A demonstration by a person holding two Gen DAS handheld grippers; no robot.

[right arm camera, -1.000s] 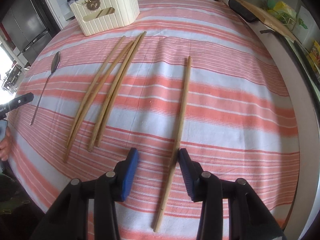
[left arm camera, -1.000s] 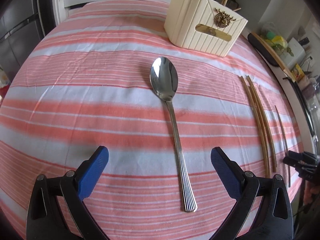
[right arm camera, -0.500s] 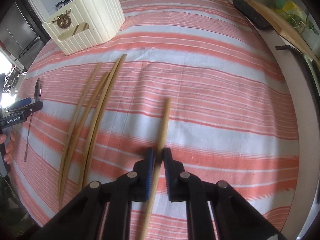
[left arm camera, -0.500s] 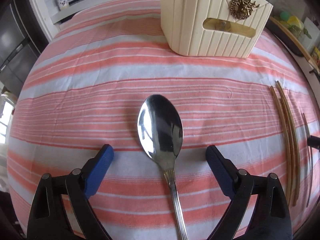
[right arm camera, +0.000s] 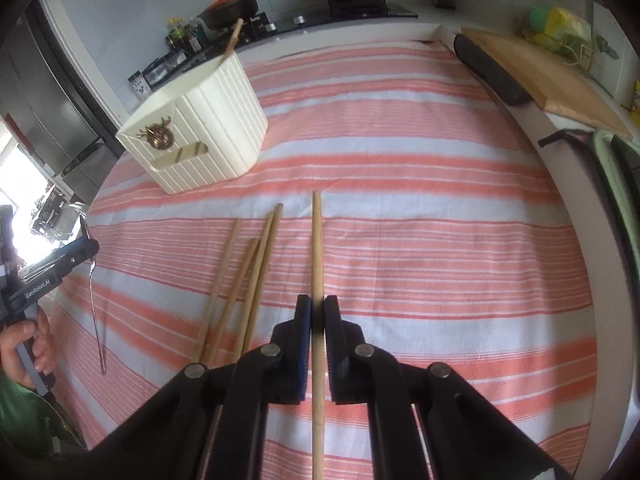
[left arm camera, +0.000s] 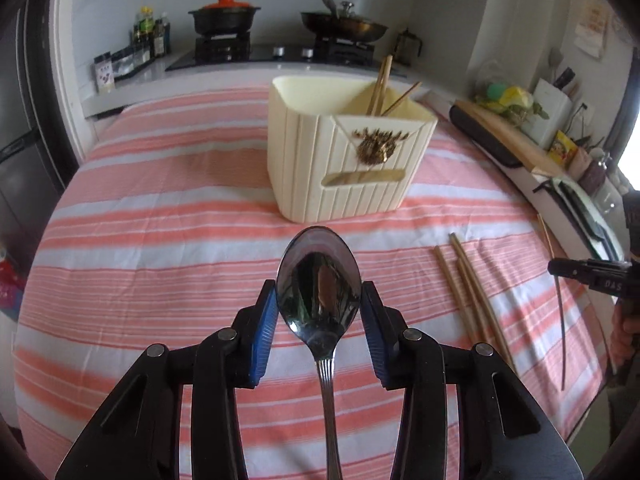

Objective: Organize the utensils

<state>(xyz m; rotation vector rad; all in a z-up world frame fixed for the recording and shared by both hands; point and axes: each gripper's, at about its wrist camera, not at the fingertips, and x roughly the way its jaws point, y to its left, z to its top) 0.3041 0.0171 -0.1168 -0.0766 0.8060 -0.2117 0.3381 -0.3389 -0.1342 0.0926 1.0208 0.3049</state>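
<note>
My left gripper [left arm camera: 319, 300] is shut on the bowl of a steel spoon [left arm camera: 319, 280] and holds it above the striped cloth, handle hanging toward me. The cream utensil holder [left arm camera: 344, 160] stands just beyond, with chopsticks [left arm camera: 380, 84] in it. My right gripper [right arm camera: 317, 312] is shut on one wooden chopstick [right arm camera: 317, 248], lifted off the cloth. Three more chopsticks [right arm camera: 248, 276] lie to its left. The holder also shows in the right wrist view [right arm camera: 200, 136] at the far left. The left gripper with the spoon shows there too [right arm camera: 86, 246].
The table wears a pink and white striped cloth [left arm camera: 160, 216]. A wooden cutting board [right arm camera: 548, 76] and a dark strip lie along the right edge. A stove with pots [left arm camera: 224, 20] stands behind the table.
My left gripper closed on the spoon's bowl and lifted it. My right gripper, closed on the single chopstick, raised it off the cloth. Both views tilted up toward the holder.
</note>
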